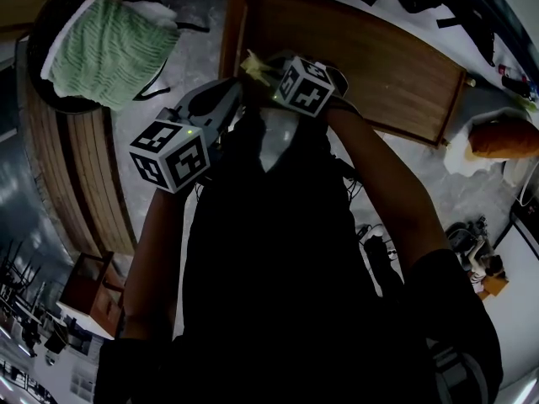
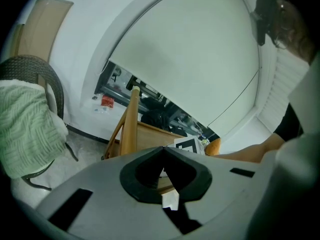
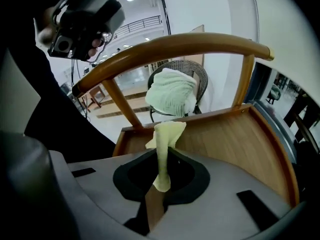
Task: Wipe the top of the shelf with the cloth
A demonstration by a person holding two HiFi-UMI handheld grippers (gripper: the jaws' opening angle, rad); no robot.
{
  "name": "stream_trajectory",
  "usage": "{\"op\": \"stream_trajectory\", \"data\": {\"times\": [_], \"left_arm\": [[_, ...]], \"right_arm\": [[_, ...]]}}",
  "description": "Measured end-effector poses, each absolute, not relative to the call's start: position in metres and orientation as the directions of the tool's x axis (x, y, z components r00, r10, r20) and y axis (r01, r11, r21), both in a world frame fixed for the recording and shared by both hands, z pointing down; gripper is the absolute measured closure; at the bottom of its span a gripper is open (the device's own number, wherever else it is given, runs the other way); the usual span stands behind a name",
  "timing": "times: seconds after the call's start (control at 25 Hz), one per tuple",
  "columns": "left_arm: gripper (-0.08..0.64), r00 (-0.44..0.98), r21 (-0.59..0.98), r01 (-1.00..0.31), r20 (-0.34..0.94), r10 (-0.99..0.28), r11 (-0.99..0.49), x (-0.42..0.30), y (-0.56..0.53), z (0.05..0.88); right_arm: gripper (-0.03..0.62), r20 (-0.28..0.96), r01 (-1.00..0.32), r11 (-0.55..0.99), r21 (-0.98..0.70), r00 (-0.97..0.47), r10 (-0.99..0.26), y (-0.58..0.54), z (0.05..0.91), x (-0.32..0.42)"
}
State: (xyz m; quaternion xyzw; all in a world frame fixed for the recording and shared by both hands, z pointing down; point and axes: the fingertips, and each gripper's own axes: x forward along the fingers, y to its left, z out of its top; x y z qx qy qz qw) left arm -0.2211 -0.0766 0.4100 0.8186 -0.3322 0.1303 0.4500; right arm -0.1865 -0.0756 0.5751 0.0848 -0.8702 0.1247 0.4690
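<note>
While the right tool points over the wooden shelf, its jaws are clamped on a thin, twisted strip of pale yellow cloth. The cloth runs up out of the jaw opening and spreads a little at its free end. In the right gripper view that end hangs above the near edge of the shelf's top board, and whether it touches the wood cannot be told. A curved wooden rail arches over the shelf on slanted posts.

From the head view both tools are held close together in front of the person's dark torso, at the near edge of the shelf. The left tool has its jaws together with nothing between them.

Each tool carries a cube with black-and-white square marker patterns. These are the only print that can be made out. A small red item by the far wall is too small to read.

Beyond the shelf stands a dark wicker chair with a light green knitted towel draped over it, well apart from both tools.
</note>
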Motion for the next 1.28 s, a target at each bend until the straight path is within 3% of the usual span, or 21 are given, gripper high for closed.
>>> {"op": "stream_trajectory", "data": {"times": [0.32, 0.64, 1.04, 1.28], "left_arm": [[0.549, 0.755, 0.671, -0.652, 0.532, -0.385, -0.352, -0.214, -0.049, 0.416], [0.549, 0.774, 0.687, -0.631, 0.523, -0.358, -0.361, -0.203, -0.054, 0.416], [0.549, 0.805, 0.687, -0.591, 0.465, -0.369, -0.423, -0.168, -0.123, 0.399], [0.549, 0.792, 0.659, -0.609, 0.473, -0.386, -0.442, -0.151, -0.163, 0.395]], "right_arm": [[0.549, 0.838, -0.136, 0.972, -0.191, -0.539, 0.089, -0.031, 0.578, -0.193], [0.549, 0.83, -0.095, 0.971, -0.219, -0.541, 0.135, -0.024, 0.576, -0.192], [0.549, 0.763, -0.337, 0.941, -0.02, -0.614, -0.204, -0.157, 0.508, -0.143], [0.549, 0.755, -0.385, 0.923, 0.026, -0.597, -0.27, -0.216, 0.509, -0.124]]}}
